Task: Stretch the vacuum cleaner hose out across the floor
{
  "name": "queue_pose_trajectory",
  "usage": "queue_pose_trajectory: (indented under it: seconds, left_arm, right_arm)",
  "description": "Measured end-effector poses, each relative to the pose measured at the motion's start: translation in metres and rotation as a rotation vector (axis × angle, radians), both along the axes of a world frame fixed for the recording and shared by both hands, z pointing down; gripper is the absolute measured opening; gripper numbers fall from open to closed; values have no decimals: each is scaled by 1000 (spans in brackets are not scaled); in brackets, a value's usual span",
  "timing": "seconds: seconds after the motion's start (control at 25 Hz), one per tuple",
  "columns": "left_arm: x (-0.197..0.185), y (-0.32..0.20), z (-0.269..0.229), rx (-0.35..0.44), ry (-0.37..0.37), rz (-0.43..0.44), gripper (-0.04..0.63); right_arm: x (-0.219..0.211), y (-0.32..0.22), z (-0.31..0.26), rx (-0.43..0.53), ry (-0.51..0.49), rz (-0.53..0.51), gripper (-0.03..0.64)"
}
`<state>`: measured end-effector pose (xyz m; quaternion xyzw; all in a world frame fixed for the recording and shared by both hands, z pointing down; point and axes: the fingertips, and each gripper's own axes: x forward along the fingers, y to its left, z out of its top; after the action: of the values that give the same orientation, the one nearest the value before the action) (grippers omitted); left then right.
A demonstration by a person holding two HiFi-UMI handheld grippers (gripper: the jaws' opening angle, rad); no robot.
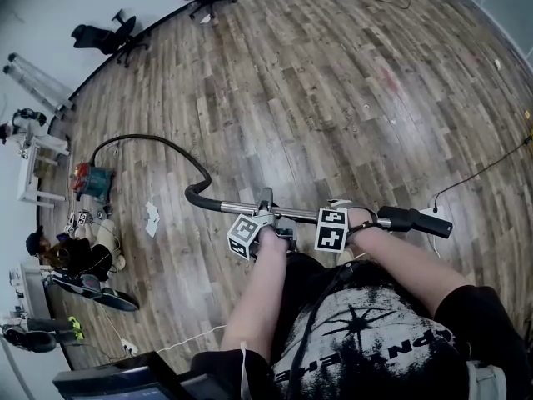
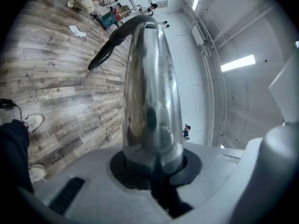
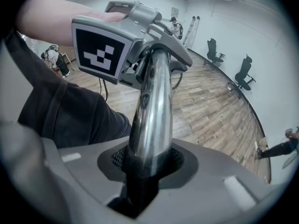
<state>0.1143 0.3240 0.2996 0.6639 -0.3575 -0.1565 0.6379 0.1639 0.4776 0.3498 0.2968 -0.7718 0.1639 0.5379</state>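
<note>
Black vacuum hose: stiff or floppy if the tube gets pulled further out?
Likely floppy: the hose curves loosely across the floor, so it should straighten under pull rather than resist. The vacuum looks small; once the slack runs out it may drag or tip.

**Big open lab hall**

Wood-plank floor (image 1: pixel 333 98) runs wide, office chairs (image 1: pixel 112 36) sit parked along the white wall (image 1: pixel 33 7), strip lights (image 2: pixel 238 63) glow high overhead, and equipment clutter (image 1: pixel 79 248) is heaped at the edge.
</note>
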Motion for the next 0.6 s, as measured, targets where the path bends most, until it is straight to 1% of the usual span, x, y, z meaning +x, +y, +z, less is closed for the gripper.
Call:
queue_pose_trajectory:
  seconds: [0.28, 0.44, 0.6]
  left_arm:
    - [1, 34, 11, -15, -39, 22, 41]
    - [4, 42, 22, -39, -35, 57, 43]
    - [-9, 35, 29, -59, -26, 96, 41]
  right_arm:
    - [-5, 35, 10, -16, -44, 18, 124]
    - [-6, 46, 16, -39, -38, 52, 124]
    - [-24, 40, 21, -59, -30, 90, 124]
